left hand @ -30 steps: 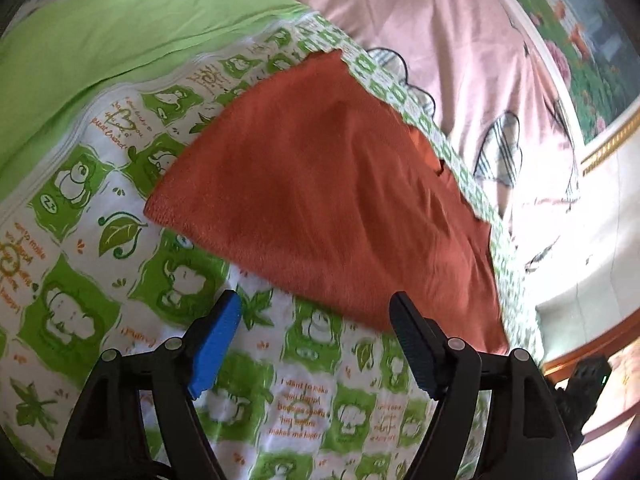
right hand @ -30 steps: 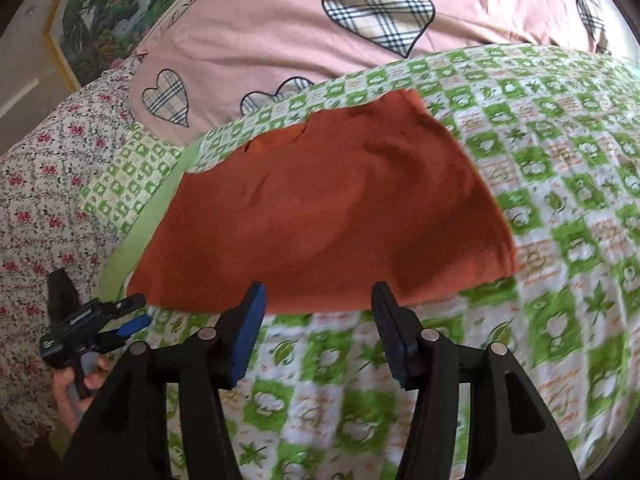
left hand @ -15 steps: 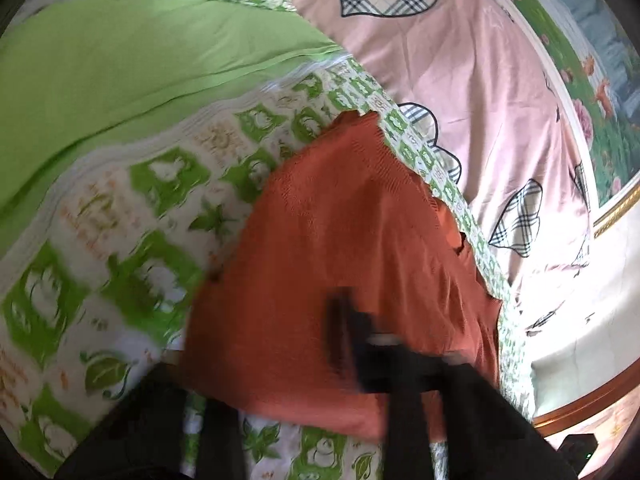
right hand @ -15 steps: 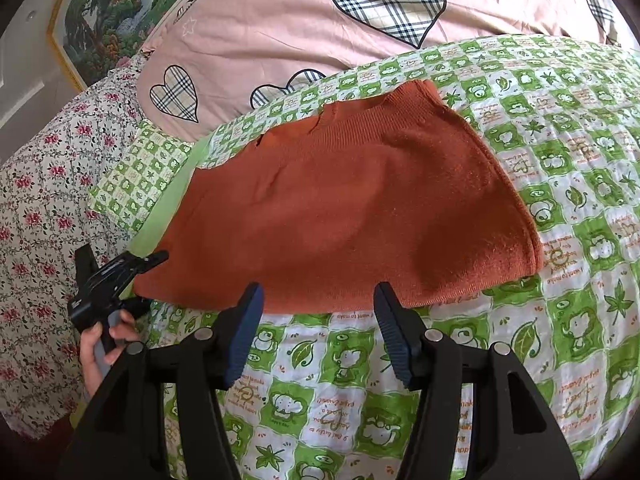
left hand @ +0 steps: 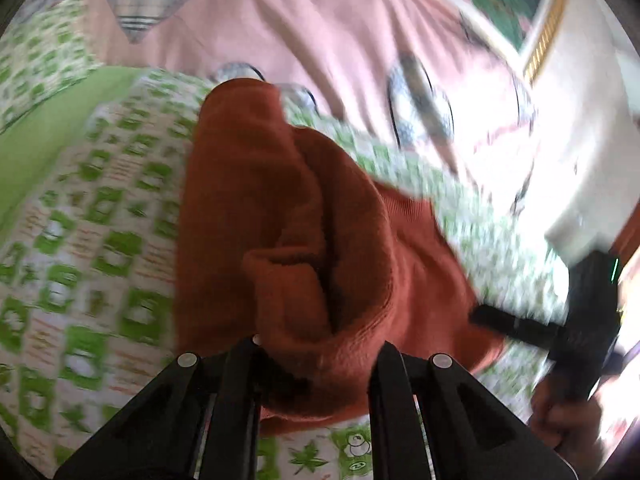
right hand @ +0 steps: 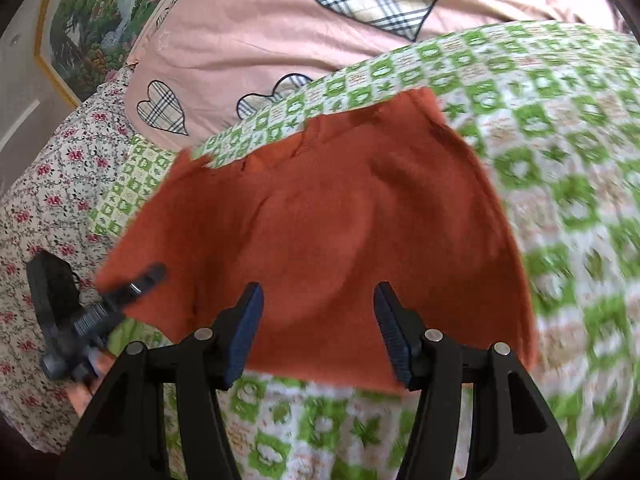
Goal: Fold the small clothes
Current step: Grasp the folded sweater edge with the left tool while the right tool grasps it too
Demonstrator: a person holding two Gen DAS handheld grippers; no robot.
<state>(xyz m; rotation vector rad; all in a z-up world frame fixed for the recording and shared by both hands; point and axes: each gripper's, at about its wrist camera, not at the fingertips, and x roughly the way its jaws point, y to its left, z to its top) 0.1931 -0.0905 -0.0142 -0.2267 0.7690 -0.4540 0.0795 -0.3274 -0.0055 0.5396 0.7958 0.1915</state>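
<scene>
— Knitwear first: where does the rust-orange knitted garment (right hand: 320, 232) lie?

— Spread on the green-and-white printed bedsheet (right hand: 560, 184), its far edge near the pink quilt with plaid hearts (right hand: 280, 28). At the left, a floral sheet (right hand: 44, 184) borders it.

— And the left gripper (right hand: 132, 284)?

— In the right wrist view it sits at the garment's left corner, its dark fingers on the orange edge, a hand (right hand: 86, 384) below it. The left wrist view is blurred, but there the fabric bunches up right between the black arms, folded over on itself and lifted off the sheet. The tips are buried in the cloth; the jaws are clamped down on the garment's edge.

— Moving rightward?

— The right gripper (right hand: 318, 330) hovers over the near hem, just inside it. Its blue pads (right hand: 246, 332) stand apart with orange fabric showing in the gap below them. They do not press on the cloth.

— Does it touch the garment?

— I cannot tell; it looks to be above it. From the left wrist view the right gripper shows at the far right, pointing at the garment's edge.

— The right side of the garment?

— It lies flat on the sheet, its corner near the right gripper's right arm.
</scene>
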